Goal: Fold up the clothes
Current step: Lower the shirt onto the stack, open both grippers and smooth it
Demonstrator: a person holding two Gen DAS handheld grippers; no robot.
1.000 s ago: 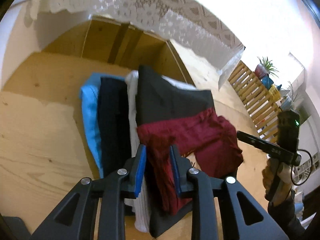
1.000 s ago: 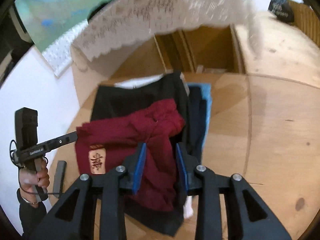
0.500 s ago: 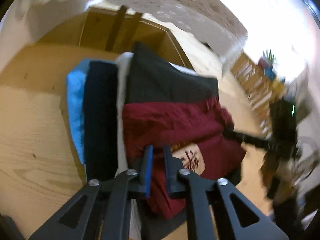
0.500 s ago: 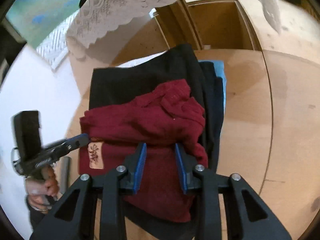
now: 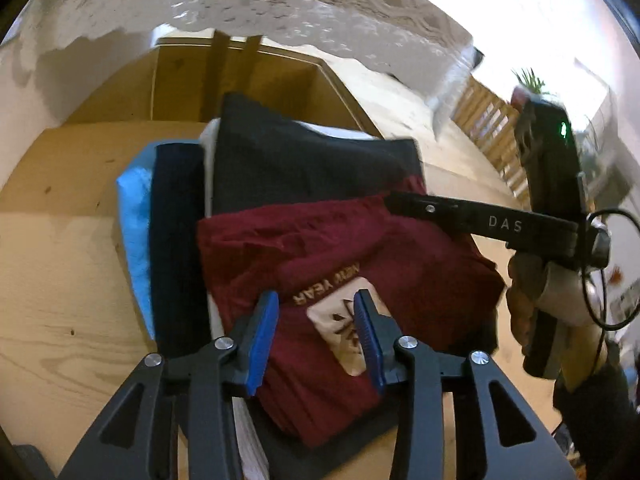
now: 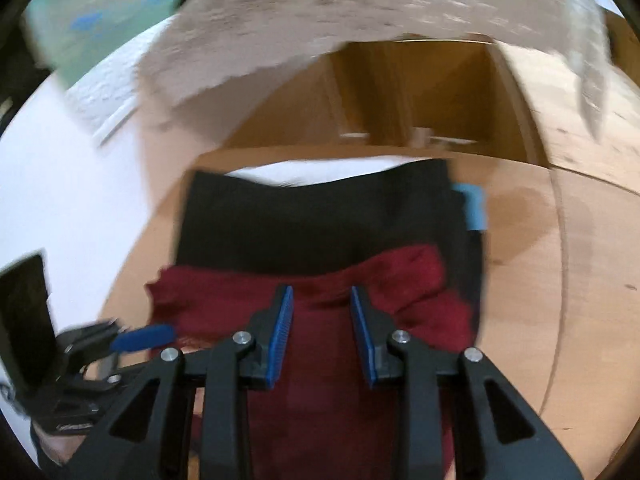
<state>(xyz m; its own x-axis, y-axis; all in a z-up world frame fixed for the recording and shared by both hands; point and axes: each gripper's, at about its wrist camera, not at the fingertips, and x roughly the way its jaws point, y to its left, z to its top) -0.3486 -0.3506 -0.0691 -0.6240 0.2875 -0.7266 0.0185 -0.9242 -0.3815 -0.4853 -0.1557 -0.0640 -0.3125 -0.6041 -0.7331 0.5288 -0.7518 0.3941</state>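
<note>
A maroon garment (image 5: 360, 256) with a pale label patch lies folded on top of a stack. Under it are a dark grey piece (image 5: 300, 168), a white one (image 5: 206, 148), a navy one (image 5: 176, 240) and a light blue one (image 5: 134, 216). My left gripper (image 5: 315, 296) hovers over the maroon garment's near part. Its jaws are opening and the cloth lies below them, not pinched. My right gripper (image 6: 321, 290) stands partly open over the same maroon garment (image 6: 360, 280), and its pads do not press on it. Seen from the left wrist, its finger (image 5: 400, 204) reaches over the garment's far right edge.
The stack rests on a light wooden table (image 5: 60, 280). Behind it is a wooden box opening (image 5: 240, 80) under a hanging lace cloth (image 5: 320, 20). A slatted wooden rack (image 5: 492, 128) and a plant (image 5: 530, 78) are at far right. A person's hand (image 5: 524, 292) holds the right gripper.
The maroon garment was bunched and now lies flatter on the stack, label up. My left gripper narrowed, then opened off the cloth. The right gripper moved in over the garment.
</note>
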